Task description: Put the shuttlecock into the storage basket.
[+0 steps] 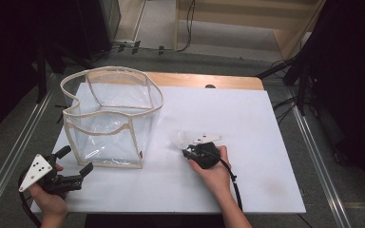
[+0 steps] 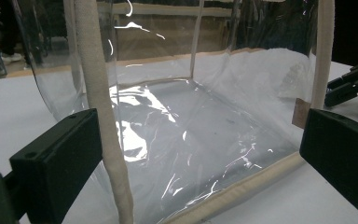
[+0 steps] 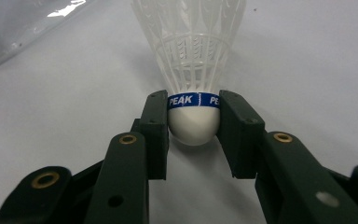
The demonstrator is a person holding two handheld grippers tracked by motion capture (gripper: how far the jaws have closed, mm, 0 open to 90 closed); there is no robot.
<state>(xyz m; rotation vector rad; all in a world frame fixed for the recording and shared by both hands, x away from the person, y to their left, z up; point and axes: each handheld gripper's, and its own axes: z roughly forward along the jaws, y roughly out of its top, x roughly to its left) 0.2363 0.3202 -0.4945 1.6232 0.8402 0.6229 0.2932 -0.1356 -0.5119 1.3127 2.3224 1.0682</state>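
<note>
A: Right gripper view, quick: my right hand-held gripper (image 3: 193, 119) pinches the shuttlecock (image 3: 191, 70) by its white cork, one pad on each side at the blue "PEAK" band. Feather skirt points away, up the frame. The cork looks to sit low over the white counter (image 3: 307, 60).

B: And in the high view?

A: Same grip, centre of the frame, a bit right of middle. My right hand-held gripper (image 1: 190, 151) points toward the upper left, with the shuttlecock (image 1: 183, 138) pale at its tip. The clear bag (image 1: 109, 118) with cream trim stands upright at the left, apart from the shuttlecock.

B: Left side?

A: My left hand-held gripper (image 1: 76, 161) is at lower left, jaws spread wide, holding nothing, just beside the bag's near bottom corner. In the left gripper view the jaws stand either side of the frame with the bag (image 2: 191, 140) close in front; whether they touch it, I can't tell.
</note>
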